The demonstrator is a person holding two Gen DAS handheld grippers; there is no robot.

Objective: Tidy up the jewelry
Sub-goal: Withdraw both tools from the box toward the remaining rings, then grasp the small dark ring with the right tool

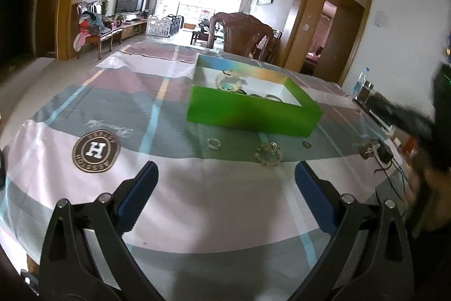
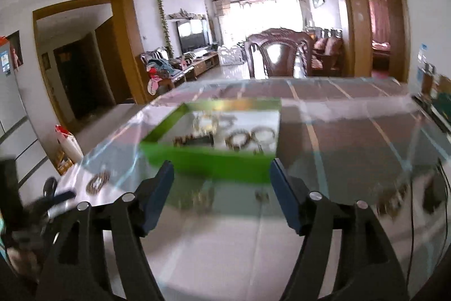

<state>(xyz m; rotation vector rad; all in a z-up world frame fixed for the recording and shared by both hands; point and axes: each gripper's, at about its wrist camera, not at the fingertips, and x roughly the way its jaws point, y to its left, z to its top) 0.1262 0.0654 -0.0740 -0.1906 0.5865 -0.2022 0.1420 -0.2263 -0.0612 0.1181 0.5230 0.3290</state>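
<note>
Both hand-held grippers, left (image 1: pixel 225 177) and right (image 2: pixel 221 174), agape before green box (image 1: pixel 253 117).

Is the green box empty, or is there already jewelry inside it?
Not empty. The green box has no lid, and several bracelets and other small pieces lie on its white bottom.

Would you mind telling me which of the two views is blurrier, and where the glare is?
Right wrist view: motion-smeared, green box and loose jewelry streaked. Left wrist view: mostly sharp, beaded bracelet readable, right edge smeared. Both: the bright far window is blown out.
</note>
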